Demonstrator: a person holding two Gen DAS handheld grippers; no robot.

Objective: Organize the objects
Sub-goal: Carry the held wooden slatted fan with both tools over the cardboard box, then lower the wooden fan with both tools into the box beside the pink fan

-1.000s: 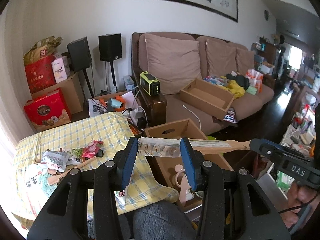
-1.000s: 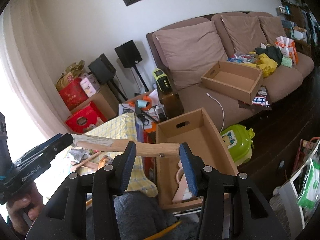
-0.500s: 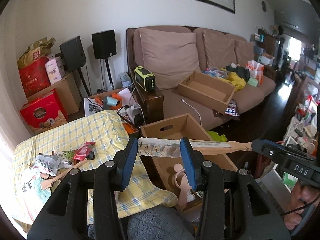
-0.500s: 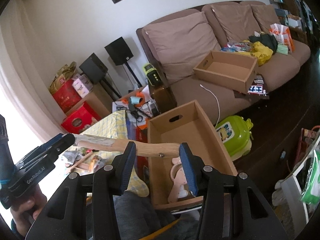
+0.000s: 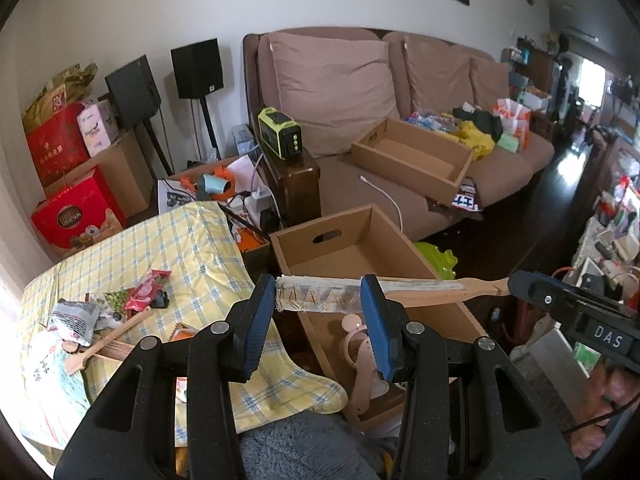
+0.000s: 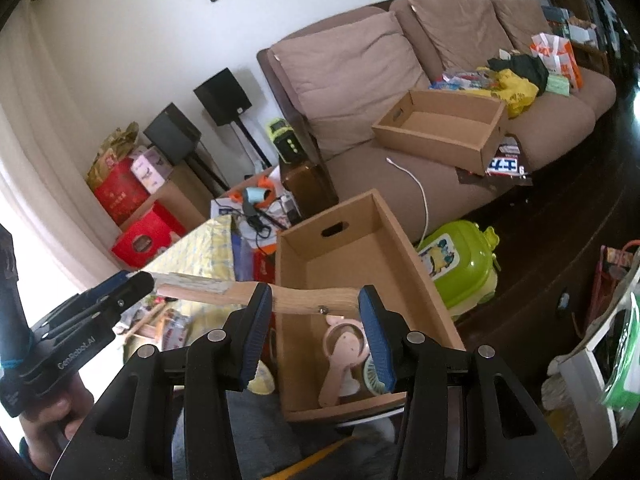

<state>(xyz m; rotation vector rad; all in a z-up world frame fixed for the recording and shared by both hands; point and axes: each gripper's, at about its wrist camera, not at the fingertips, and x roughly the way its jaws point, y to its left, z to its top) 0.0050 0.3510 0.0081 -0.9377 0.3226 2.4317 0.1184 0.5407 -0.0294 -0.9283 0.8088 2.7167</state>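
The folded fan (image 5: pixel 340 298) lies level across my view, its long axis running side to side, papered end toward my left and wooden handle toward my right. I see it held above the near end of the open cardboard box (image 5: pixel 384 240), which has a pink hand fan (image 6: pixel 340 344) lying inside. My left tool (image 5: pixel 320 304) is partly closed, its blue pads pressing the papered part. My right tool (image 6: pixel 314 306) is likewise partly closed, gripping the wooden handle (image 6: pixel 312 300). Left of the box is the surface (image 5: pixel 160 248) under a yellow checked cloth, strewn with snack packets and a wooden spoon. Behind stands a brown sofa (image 5: pixel 400 80) carrying a second box (image 5: pixel 412 156)
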